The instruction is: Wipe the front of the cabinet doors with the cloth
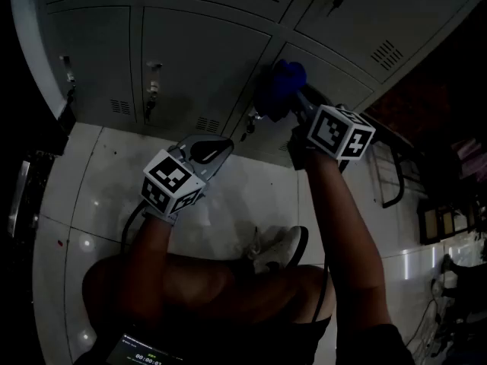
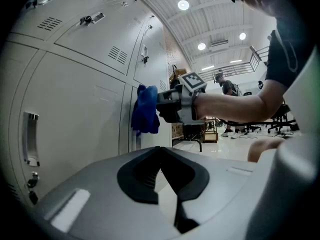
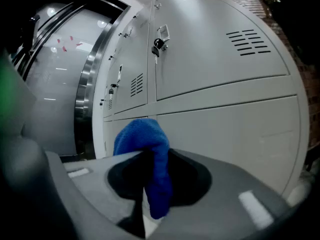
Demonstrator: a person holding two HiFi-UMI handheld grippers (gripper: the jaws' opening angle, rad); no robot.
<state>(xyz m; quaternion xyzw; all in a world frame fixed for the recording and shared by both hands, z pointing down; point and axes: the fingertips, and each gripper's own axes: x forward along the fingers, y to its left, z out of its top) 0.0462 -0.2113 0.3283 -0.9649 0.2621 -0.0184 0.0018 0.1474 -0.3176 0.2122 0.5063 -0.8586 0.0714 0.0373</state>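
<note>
We clamp the blue terry cloth (image 3: 151, 151) in the right gripper (image 3: 149, 194), pressed at the grey metal cabinet doors (image 1: 205, 59). Our left gripper (image 2: 167, 184), nearer, has its jaws together on nothing.

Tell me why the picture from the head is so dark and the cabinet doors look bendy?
Head view: dim and underexposed, with black corners, so the cloth is a dark blue lump. Left gripper view: much brighter, with glare from the ceiling lamps. Right gripper view: the wide lens bows the straight cabinet doors, and the cloth sits so close that it looks soft.
</note>
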